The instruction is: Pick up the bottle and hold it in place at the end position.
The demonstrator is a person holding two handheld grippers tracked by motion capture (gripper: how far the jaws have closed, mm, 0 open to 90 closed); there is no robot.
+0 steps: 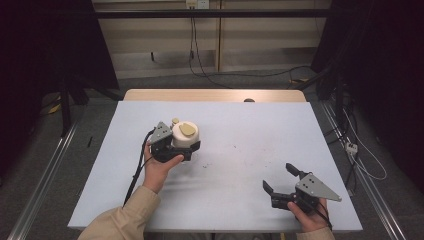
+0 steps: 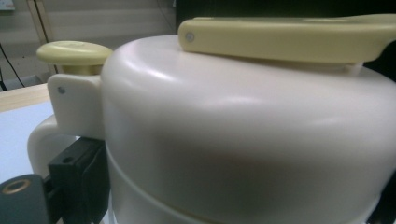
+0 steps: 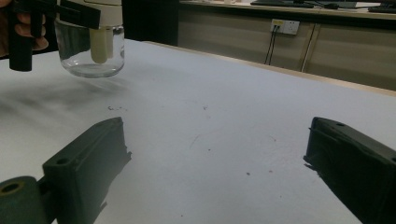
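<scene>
obs: left gripper (image 1: 186,148) clamped on the cream jug (image 1: 184,134), jaws pressing the body on either side just under the domed top; in the right gripper view its glass base (image 3: 91,56) hangs clear of the table (image 1: 240,125). yellow lid (image 2: 289,39) sits above the jaws, thumb button (image 2: 72,52) and handle (image 2: 44,140) off to one jaw's side. right gripper (image 1: 282,182) jaws wide apart, holding nothing, well away from the jug and low over the table.

risks (judgement):
- wall between the jaws is smooth and rounded; a weak squeeze could let the jug slide down or twist.
- glass base would take the hit if it drops.
- grip sits high, so a quick swing may tip the bottom outward.
- whether there is liquid inside: cannot tell; tilting could spill.
</scene>
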